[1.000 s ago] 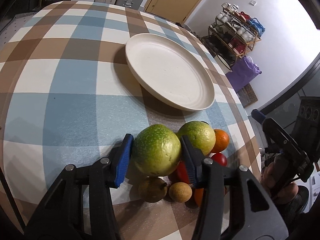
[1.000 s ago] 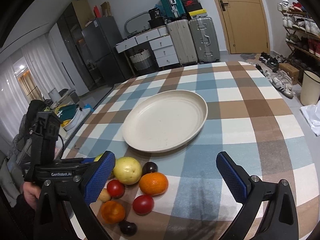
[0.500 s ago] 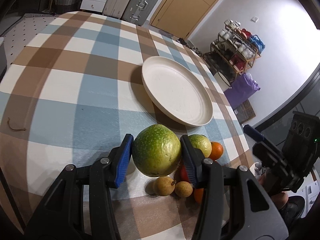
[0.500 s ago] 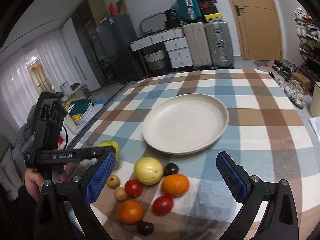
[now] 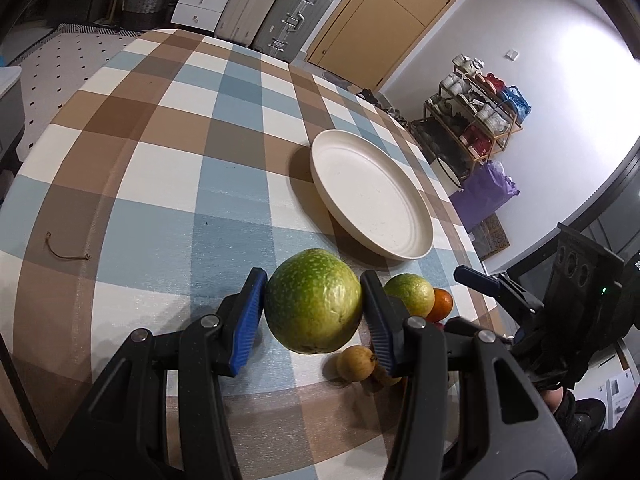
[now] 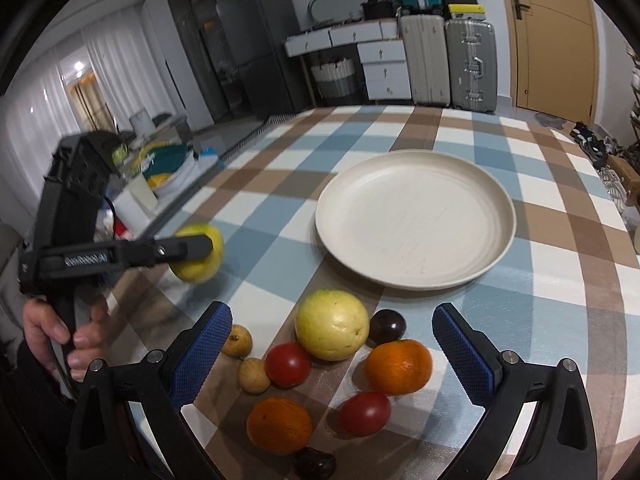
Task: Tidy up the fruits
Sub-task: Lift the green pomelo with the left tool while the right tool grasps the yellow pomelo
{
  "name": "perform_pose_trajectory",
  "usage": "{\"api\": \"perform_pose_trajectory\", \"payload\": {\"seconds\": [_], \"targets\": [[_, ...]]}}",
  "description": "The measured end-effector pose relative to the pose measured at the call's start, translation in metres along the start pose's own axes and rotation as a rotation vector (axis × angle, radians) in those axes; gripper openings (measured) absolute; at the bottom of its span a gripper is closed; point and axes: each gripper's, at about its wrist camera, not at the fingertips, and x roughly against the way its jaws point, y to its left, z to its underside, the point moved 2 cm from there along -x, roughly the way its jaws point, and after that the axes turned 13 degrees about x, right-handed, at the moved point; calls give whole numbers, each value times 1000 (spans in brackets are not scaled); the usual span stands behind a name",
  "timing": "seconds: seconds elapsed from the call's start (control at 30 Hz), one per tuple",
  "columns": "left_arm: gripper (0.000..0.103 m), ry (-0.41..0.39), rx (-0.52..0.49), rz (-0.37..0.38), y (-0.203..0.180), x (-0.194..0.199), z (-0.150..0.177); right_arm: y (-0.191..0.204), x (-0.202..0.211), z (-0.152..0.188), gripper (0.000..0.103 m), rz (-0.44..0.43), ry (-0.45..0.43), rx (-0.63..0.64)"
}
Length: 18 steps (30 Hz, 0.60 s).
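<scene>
Left wrist view, left gripper point(image 5: 314, 312): clamped on a big green guava point(image 5: 314, 300), blue pads pressed to both its sides, the fruit lifted clear of the checked tablecloth point(image 5: 160, 184).
Left wrist view, plate: the cream plate point(image 5: 370, 196) sits at 1 o'clock from the held guava, nothing on it.
Left wrist view, fruit pile: a second guava point(image 5: 410, 300) and an orange point(image 5: 440, 305) peek out at 3 o'clock of the held one, a small brown longan point(image 5: 354, 365) lies at 5 o'clock just beneath it.
Left wrist view, right gripper point(image 5: 480, 284): seen side-on at the far right edge; from here I cannot tell how its jaws stand.
Left wrist view, stray bit: a little twist of brown string point(image 5: 64, 250) lies far off at 9 o'clock.

Right wrist view, right gripper point(image 6: 332, 348): spread wide, holding nothing, hovering over the pile.
Right wrist view, pile on the cloth: a pale yellow-green guava point(image 6: 332, 330) in the middle, a dark plum point(image 6: 387, 326) touching it at 3 o'clock, an orange point(image 6: 398, 367) at 4 o'clock, a tomato point(image 6: 288, 363) at 7 o'clock, two longans point(image 6: 238, 341) further towards 8 o'clock.
Right wrist view, nearest row: another orange point(image 6: 279, 425), a second tomato point(image 6: 365, 413) and a second dark plum point(image 6: 315, 463) at the bottom edge.
Right wrist view, plate: the cream plate point(image 6: 416, 220) stands at 12 to 1 o'clock of the pile, close beside it, bare.
Right wrist view, left gripper point(image 6: 200, 254): out at 9 o'clock, gripped by a hand point(image 6: 60, 334), carrying its guava point(image 6: 198, 254) in the air, well apart from the plate.
</scene>
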Motion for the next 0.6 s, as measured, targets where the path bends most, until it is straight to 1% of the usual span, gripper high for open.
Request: {"api": "perform_pose_trajectory", "payload": {"seconds": [0.2, 0.27, 0.33, 0.4, 0.43, 0.5, 0.57, 0.6], "targets": [[45, -2, 10, 13, 10, 3, 1, 16, -15, -1, 101, 31, 50, 81], [45, -3, 12, 9, 13, 4, 1, 20, -21, -2, 95, 40, 69, 108], [45, -1, 19, 11, 16, 4, 1, 21, -28, -3, 93, 59, 92, 126], [45, -3, 22, 9, 18, 5, 1, 21, -31, -3, 87, 67, 105, 128], [45, -4, 23, 9, 19, 6, 1, 20, -34, -3, 82, 77, 113, 124], [45, -5, 28, 9, 20, 6, 1, 17, -37, -4, 80, 94, 125, 114], [45, -5, 30, 8, 22, 6, 0, 16, -40, -3, 73, 106, 135, 114], [45, -4, 31, 7, 22, 6, 1, 16, -40, -3, 72, 117, 138, 120]]}}
